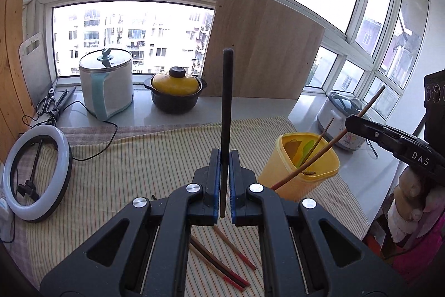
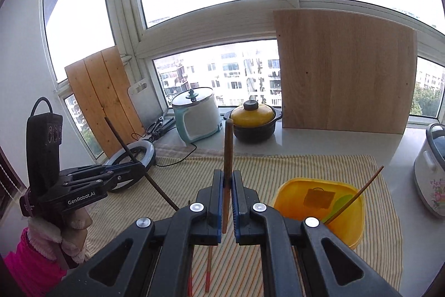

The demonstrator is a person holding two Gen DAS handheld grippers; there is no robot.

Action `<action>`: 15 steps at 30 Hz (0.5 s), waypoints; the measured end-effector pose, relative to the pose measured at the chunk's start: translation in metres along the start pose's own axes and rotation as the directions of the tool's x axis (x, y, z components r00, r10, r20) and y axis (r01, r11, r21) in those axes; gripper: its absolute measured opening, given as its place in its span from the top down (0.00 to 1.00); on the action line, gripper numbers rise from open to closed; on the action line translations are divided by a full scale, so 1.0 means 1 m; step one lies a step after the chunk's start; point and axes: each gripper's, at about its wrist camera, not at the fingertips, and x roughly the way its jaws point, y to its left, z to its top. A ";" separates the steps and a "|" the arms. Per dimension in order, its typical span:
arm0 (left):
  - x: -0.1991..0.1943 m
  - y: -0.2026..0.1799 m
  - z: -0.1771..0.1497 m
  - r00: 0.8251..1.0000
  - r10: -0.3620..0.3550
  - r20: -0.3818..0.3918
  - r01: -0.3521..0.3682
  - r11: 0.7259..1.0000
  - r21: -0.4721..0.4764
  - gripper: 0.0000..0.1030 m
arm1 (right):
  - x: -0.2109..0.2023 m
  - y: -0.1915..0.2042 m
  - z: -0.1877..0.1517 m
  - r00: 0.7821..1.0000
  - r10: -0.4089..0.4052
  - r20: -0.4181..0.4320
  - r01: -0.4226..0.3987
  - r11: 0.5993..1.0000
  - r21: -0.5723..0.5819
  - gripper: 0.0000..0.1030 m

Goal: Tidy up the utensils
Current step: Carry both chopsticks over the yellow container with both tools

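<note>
My left gripper (image 1: 224, 157) is shut on a dark chopstick (image 1: 227, 91) that stands upright between its pads. It also shows in the right wrist view (image 2: 139, 171). My right gripper (image 2: 228, 177) is shut on a brown chopstick (image 2: 228, 146), held above the cloth. In the left wrist view the right gripper (image 1: 353, 121) holds that chopstick (image 1: 328, 146) slanted beside the yellow cup (image 1: 303, 171). The cup (image 2: 322, 210) holds a thin chopstick (image 2: 358, 191) and green and brown utensils. Several red-tipped chopsticks (image 1: 222, 260) lie on the striped cloth (image 1: 139, 163).
On the sill stand a white and teal cooker (image 1: 107, 82), a yellow-lidded black pot (image 1: 175, 91) and a leaning wooden board (image 1: 264, 52). A ring light (image 1: 36, 174) with cable lies left. A rice cooker (image 2: 431, 171) stands right. Scissors (image 1: 48, 99) lie far left.
</note>
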 end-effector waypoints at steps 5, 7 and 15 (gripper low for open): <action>-0.003 -0.012 0.012 0.999 -0.009 0.039 0.008 1.000 0.017 0.97 | -0.016 -0.008 0.014 0.998 -0.033 0.058 0.033 0.999 0.011 0.97; -0.004 -0.016 0.018 0.999 -0.016 0.052 0.015 1.000 0.020 0.97 | -0.023 -0.012 0.017 0.996 -0.047 0.077 0.046 0.999 0.017 0.97; -0.003 -0.033 0.037 0.994 -0.047 0.094 0.045 0.999 0.029 0.97 | -0.046 -0.041 0.021 0.986 -0.110 0.125 0.101 0.992 0.073 0.97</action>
